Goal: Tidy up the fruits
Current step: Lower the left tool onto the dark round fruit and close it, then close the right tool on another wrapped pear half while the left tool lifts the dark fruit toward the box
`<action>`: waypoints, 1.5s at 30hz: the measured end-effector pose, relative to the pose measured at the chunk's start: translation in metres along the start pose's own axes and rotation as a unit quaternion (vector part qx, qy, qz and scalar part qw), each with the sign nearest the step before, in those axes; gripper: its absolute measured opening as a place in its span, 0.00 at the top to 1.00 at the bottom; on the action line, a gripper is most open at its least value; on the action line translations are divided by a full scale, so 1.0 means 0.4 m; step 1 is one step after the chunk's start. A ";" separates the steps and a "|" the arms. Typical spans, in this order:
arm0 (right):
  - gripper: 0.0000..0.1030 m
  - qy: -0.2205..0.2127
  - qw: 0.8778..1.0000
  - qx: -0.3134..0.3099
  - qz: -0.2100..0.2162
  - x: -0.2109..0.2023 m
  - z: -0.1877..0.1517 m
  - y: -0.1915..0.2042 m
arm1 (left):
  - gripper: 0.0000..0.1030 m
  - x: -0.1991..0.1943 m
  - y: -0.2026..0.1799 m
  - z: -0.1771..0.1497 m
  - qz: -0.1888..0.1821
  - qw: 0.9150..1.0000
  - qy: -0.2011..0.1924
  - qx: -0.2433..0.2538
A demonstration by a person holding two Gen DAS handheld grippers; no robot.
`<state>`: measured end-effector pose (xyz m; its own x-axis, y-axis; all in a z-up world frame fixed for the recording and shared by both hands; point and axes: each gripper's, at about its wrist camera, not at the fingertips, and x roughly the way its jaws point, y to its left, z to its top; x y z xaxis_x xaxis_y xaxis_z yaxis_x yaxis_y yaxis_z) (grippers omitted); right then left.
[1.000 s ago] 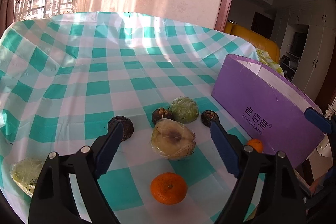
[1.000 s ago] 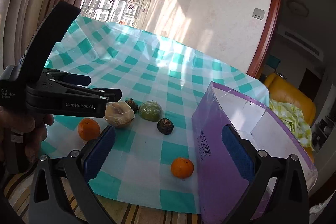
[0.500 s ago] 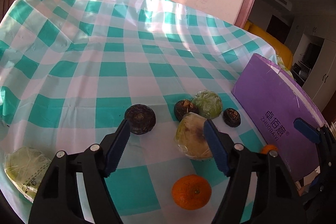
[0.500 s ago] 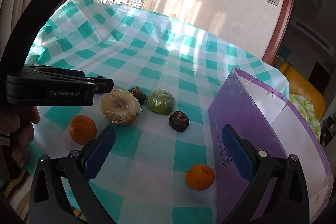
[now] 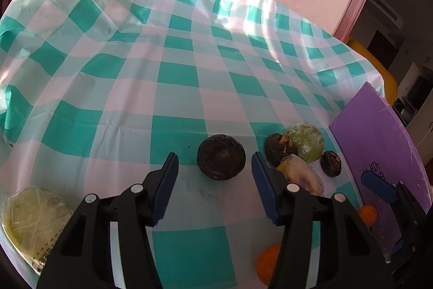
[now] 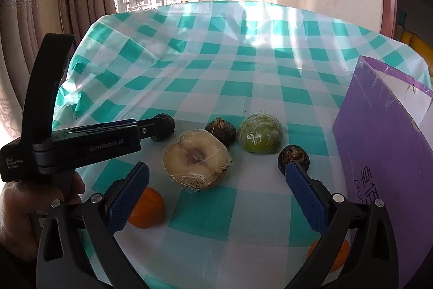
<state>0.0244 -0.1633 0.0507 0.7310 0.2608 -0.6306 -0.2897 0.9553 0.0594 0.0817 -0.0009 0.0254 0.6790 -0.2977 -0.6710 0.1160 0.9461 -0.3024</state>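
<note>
A dark round fruit (image 5: 221,160) lies on the checked tablecloth (image 5: 173,77), just ahead of my left gripper (image 5: 213,155). Its jaws are closing, one to each side of the fruit, and the pads stay clear of it. To the right lies a plastic-wrapped halved pale fruit (image 6: 196,159), in front of my wide-open right gripper (image 6: 216,167), which holds nothing. Behind it are a wrapped green fruit (image 6: 259,136) and two small dark fruits (image 6: 220,127) (image 6: 293,155). One orange (image 6: 147,207) is by the right gripper's left finger, another orange (image 6: 338,253) by its right finger.
A purple open box (image 6: 384,153) stands at the table's right side. A wrapped pale green item (image 5: 29,216) lies near the front left edge. A person's hand (image 6: 24,213) holds the left gripper (image 6: 154,126). A wall and curtained window are behind the table.
My left gripper swung left from the wrapped halved fruit to the dark round fruit and its jaws narrowed. My right gripper came in closer to the fruits, still wide.
</note>
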 end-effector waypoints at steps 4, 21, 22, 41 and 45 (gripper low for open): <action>0.05 0.010 1.000 0.003 0.009 0.023 0.006 0.007 | 0.48 0.023 0.004 0.002 0.000 1.000 0.016 0.000; 0.05 0.049 0.999 -0.002 0.016 0.079 0.017 0.028 | 0.60 0.060 -0.035 0.009 0.021 0.999 0.028 0.040; 0.05 0.051 0.999 -0.003 0.015 0.083 0.019 0.030 | 0.60 0.060 -0.038 0.009 0.024 0.998 0.027 0.043; 0.22 0.072 0.997 -0.002 -0.013 0.125 0.029 0.042 | 0.61 0.017 0.015 -0.005 0.055 0.998 -0.013 -0.007; 0.31 0.069 0.998 -0.002 -0.008 0.122 0.026 0.043 | 0.61 0.016 0.015 -0.005 0.055 0.998 -0.013 -0.008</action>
<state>0.0614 -0.1328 0.0288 0.6442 0.2230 -0.7316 -0.2810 0.9587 0.0448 0.0853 0.0024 0.0178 0.7054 -0.1887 -0.6832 0.0279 0.9706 -0.2393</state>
